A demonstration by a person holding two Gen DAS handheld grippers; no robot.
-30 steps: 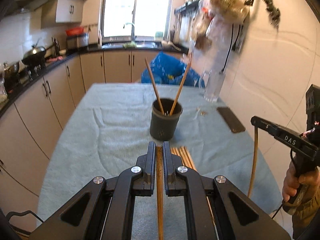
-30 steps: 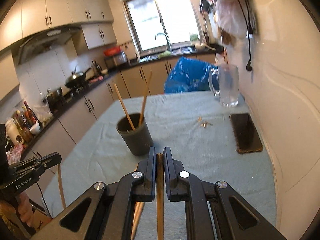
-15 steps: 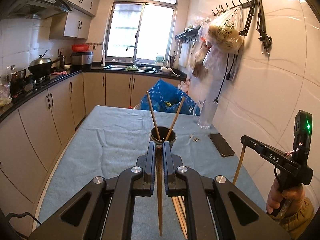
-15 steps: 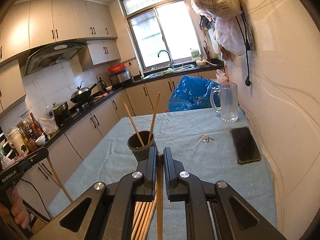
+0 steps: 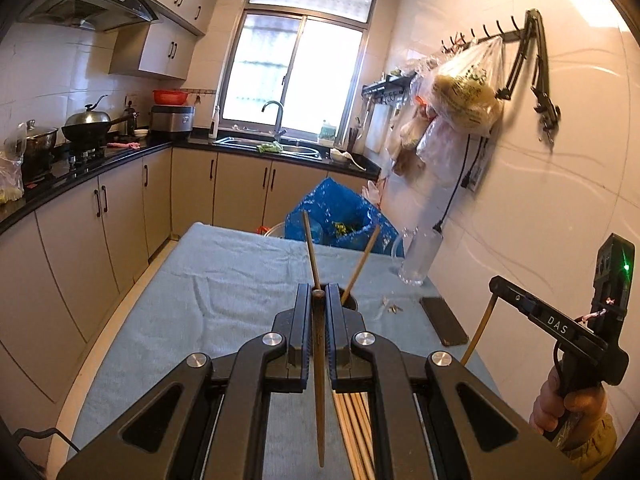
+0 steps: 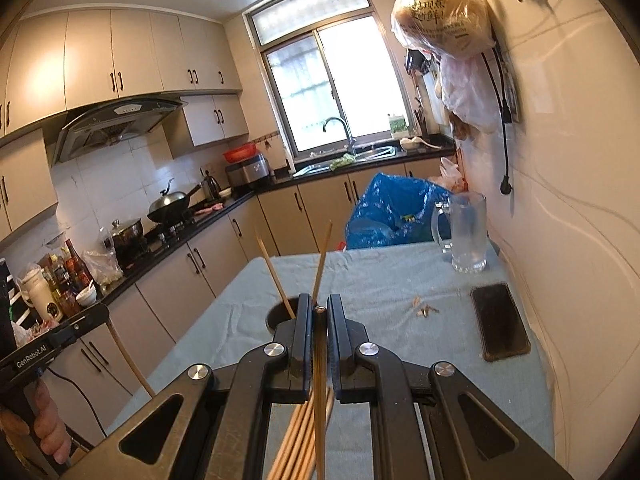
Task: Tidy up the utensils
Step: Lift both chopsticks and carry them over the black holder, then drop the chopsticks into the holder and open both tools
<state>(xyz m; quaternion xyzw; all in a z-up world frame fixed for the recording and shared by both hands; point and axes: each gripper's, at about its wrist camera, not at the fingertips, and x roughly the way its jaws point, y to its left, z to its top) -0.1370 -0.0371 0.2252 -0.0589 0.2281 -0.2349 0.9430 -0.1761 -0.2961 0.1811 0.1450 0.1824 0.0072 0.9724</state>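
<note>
My left gripper (image 5: 319,294) is shut on a wooden chopstick (image 5: 319,392) that hangs down between the fingers, above the table. My right gripper (image 6: 319,307) is shut on another chopstick (image 6: 319,396), held the same way. A dark cup (image 6: 280,316) with two chopsticks (image 6: 322,260) leaning in it stands just ahead, mostly hidden behind both grippers; its rim shows in the left wrist view (image 5: 350,300). A bundle of loose chopsticks (image 5: 354,436) lies on the blue-grey cloth below; it also shows in the right wrist view (image 6: 298,440).
A black phone (image 6: 500,322), small scraps (image 6: 422,310) and a glass mug (image 6: 464,234) sit near the wall on the right. A blue bag (image 6: 388,210) is beyond the table's far end. Cabinets (image 5: 80,240) run along the left. The clothed table (image 5: 224,292) lies ahead.
Both grippers have risen and tilted up, each carrying its chopstick; the cup now sits low behind the fingertips and the loose bundle lies further below.
</note>
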